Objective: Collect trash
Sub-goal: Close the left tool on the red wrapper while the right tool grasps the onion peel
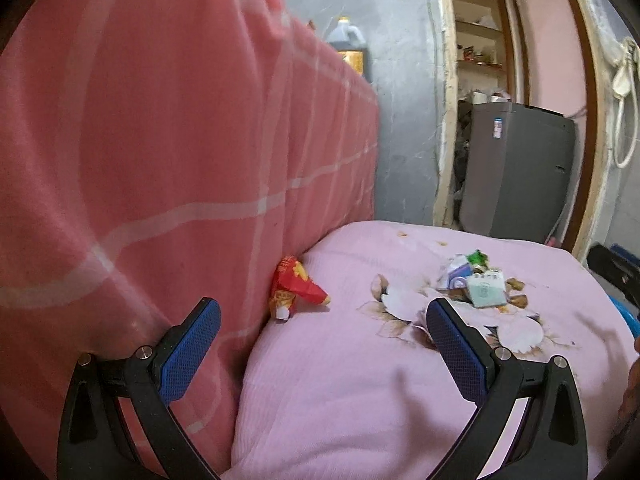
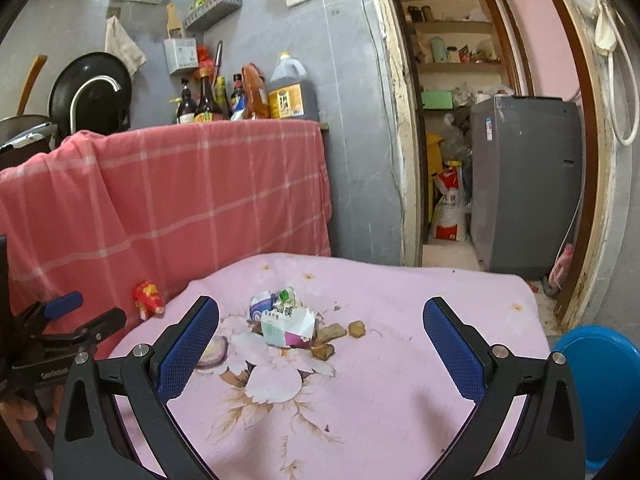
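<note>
Plainly, from the left wrist view, the left gripper (image 1: pixel 323 312) hangs low over the pink floral cloth (image 1: pixel 360 380) covering the worktop, its blue-padded fingers (image 1: pixel 192 352) spread wide and holding nothing. A crumpled red wrapper (image 1: pixel 298 288) lies ahead of it, touching the hanging red checked cloth (image 1: pixel 160 140). Further right sits a small heap of trash (image 1: pixel 476 280): torn cartons, a green scrap and some brown bits.

Over in the right wrist view, the right gripper (image 2: pixel 321 320) is aimed straight at that heap, fingers (image 2: pixel 188 344) likewise wide apart and empty. The white carton (image 2: pixel 290 328) lies near the middle of the worktop, with brown scraps (image 2: pixel 332 338) just beside it. The left gripper shows at the far left edge, near the red wrapper. A blue tub (image 2: pixel 600 392) sits low to the right, off the worktop.

All of it looks light and flimsy, I would judge; the carton should crush easily, so pinching across its folded edge seems best. The wrapper may be slippery; its bunched middle offers the surest hold.
</note>
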A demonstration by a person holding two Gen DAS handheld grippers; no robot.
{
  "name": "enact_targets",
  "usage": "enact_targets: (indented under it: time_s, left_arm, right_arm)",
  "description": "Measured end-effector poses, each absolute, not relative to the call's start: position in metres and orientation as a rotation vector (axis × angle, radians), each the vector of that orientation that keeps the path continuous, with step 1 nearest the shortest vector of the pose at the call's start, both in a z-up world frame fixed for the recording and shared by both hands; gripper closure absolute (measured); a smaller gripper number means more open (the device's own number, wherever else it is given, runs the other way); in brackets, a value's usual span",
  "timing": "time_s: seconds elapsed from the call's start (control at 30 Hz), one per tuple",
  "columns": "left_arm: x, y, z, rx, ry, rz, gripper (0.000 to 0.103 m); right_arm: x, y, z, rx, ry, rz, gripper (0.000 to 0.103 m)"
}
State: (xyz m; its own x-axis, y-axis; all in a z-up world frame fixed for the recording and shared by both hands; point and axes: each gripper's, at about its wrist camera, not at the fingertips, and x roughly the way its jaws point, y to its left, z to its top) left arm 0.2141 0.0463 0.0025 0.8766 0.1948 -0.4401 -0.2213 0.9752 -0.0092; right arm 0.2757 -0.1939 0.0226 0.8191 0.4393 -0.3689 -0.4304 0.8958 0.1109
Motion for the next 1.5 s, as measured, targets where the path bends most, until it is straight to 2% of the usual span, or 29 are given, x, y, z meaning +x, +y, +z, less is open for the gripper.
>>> enact_targets:
  time_s: [0.27,0.43,0.5,0.73,0.8,0.97,1.1,1.17,1.27,1.5]
  left_arm:
    - [0.236,0.063,0.007,-0.134,0.473,0.272,0.007]
    - [0.251,0.077,0.007,-0.17,0.5,0.301,0.013]
    - [0.255,0.084,0.005,-0.191,0.522,0.293,0.023]
    - [0.266,0.105,-0.001,-0.256,0.603,0.205,0.041]
    - [0.268,0.108,-0.003,-0.257,0.62,0.186,0.05]
    - [0.269,0.112,-0.003,-0.264,0.63,0.154,0.059]
    - [0.268,0.116,-0.002,-0.255,0.634,0.147,0.073]
    - [0.269,0.117,-0.003,-0.249,0.63,0.148,0.074]
    - [0.268,0.119,-0.002,-0.238,0.626,0.149,0.09]
    - [0.267,0.112,-0.005,-0.223,0.622,0.135,0.096]
  right_arm:
    - [0.296,-0.19,0.012,0.026,0.506,0.477,0.0]
    - [0.3,-0.183,0.007,0.007,0.537,0.497,0.0]
    - [0.3,-0.18,0.005,0.003,0.559,0.52,0.002]
    - [0.301,-0.158,-0.005,-0.018,0.647,0.598,0.007]
    - [0.302,-0.152,-0.007,-0.022,0.671,0.612,0.011]
    - [0.302,-0.139,-0.014,-0.039,0.722,0.636,0.018]
    - [0.303,-0.127,-0.02,-0.046,0.768,0.667,0.027]
    - [0.303,-0.119,-0.022,-0.056,0.785,0.684,0.033]
    - [0.304,-0.108,-0.025,-0.075,0.804,0.703,0.038]
    - [0.316,-0.088,-0.032,-0.055,0.858,0.734,0.04]
